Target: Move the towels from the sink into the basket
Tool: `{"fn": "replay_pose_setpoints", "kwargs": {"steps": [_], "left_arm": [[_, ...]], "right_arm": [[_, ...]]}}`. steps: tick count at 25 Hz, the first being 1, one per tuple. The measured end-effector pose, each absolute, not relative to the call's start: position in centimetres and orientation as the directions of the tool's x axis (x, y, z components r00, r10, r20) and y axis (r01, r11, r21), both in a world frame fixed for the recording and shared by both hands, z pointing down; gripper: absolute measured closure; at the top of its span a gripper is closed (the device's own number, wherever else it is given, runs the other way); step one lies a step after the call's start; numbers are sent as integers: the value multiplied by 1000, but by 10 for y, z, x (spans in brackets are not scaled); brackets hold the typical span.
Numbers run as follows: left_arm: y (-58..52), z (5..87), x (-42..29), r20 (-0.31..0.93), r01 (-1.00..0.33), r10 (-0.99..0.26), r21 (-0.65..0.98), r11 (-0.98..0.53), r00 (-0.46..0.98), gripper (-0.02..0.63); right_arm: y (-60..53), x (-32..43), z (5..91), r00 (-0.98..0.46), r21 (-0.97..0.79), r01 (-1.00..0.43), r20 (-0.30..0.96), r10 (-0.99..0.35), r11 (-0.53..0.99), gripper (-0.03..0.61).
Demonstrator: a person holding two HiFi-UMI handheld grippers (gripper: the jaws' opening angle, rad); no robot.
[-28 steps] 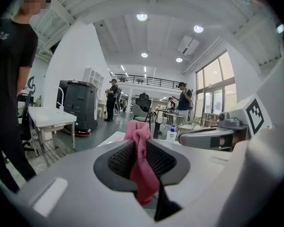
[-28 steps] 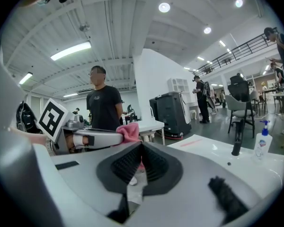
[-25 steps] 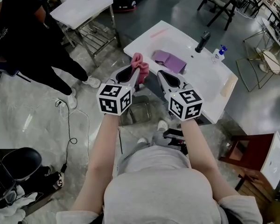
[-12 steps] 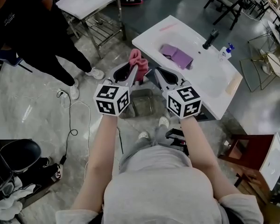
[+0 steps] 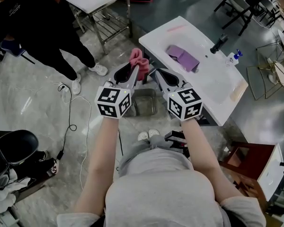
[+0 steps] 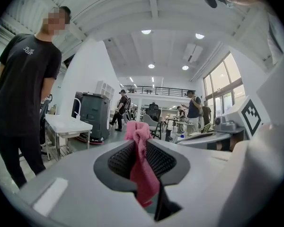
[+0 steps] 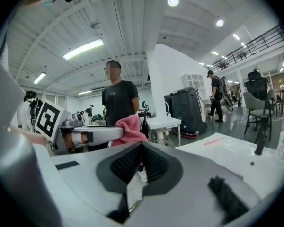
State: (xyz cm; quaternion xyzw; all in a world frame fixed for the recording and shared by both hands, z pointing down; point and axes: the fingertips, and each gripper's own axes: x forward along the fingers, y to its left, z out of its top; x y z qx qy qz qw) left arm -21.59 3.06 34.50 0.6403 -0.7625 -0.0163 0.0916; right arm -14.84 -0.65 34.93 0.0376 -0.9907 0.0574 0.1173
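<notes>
Pink towel (image 5: 138,61) drifted left off the sink (image 5: 213,86), clamped tight in left gripper (image 5: 134,70), near basket (image 5: 145,104) beside sink. Right gripper (image 5: 154,73) closed, empty. Purple towel (image 5: 183,56) lies in sink.

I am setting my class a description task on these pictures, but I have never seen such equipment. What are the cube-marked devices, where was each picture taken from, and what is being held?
There is no robot: a person holds a hand-worked gripper in each hand, and the marked cubes belong to them. One picture looks down from a camera on the person's head. The other two come from cameras riding on each gripper, looking along its jaws. The left gripper is shut on a pink towel. The right gripper is shut and empty. Ahead stands a white sink with a purple towel lying in it and a tap at its far side. A basket sits on the floor below the grippers. A bystander in black stands nearby.
</notes>
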Motion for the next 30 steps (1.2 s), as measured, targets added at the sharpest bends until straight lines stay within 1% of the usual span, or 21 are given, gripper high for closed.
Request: {"fn": "replay_pose_setpoints", "kwargs": {"steps": [5,11,18,30], "left_arm": [[27,357,-215,114,-972,-977,127,197,-183,537],[29,381,-220,126,-963,-971,157,221,-202,537],[23,419,-217,170,-954,-964,189,234,-203,535],[21,492,-214,241,-936,-949,235,261,-204,535]], "right_arm": [[-9,-153,364,-966,-112,-53,259,-22,992,561],[-5,-157,391,-951,-137,-26,310,18,990,560],[-6,-157,427,-931,-158,6,360,63,987,560],[-15,-151,490,-902,-199,-6,424,80,980,560]]}}
